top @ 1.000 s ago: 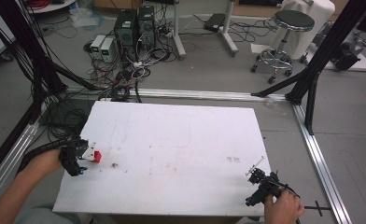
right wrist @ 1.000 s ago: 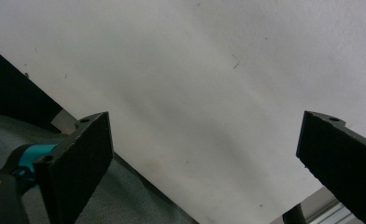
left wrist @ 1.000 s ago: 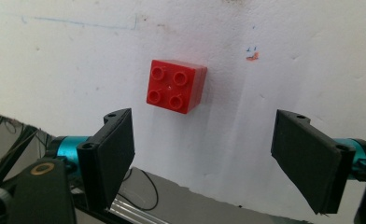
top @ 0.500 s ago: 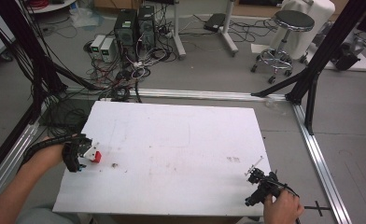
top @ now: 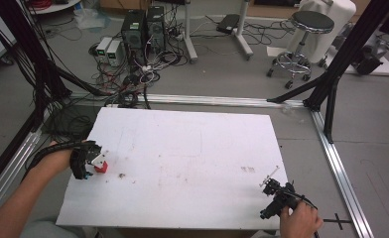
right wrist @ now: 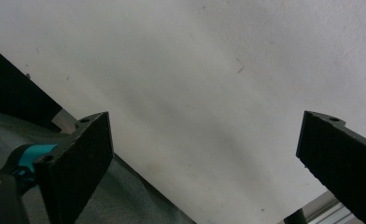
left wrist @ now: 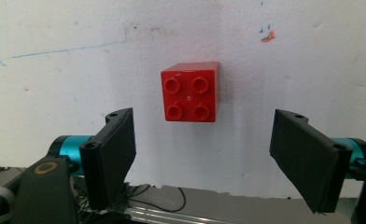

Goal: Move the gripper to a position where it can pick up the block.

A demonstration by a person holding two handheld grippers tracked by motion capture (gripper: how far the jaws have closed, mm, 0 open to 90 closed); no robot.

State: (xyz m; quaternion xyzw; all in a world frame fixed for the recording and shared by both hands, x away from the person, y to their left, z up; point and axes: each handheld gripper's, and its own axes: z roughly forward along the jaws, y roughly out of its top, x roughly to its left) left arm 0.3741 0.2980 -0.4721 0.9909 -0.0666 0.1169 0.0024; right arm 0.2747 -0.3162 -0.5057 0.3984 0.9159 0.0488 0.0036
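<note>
Brick point(left wrist: 190, 92) first: red, square, glossy plastic with four round studs on top, sitting flat on the white table point(top: 192, 148) near its left edge. I see my left gripper point(left wrist: 209, 158) spread wide just short of the brick, one flat black jaw off each side, neither touching it, nothing held. My right gripper point(right wrist: 209, 163), well away from the brick at the table's near right corner, gapes equally wide over bare, scuffed matte board.
</note>
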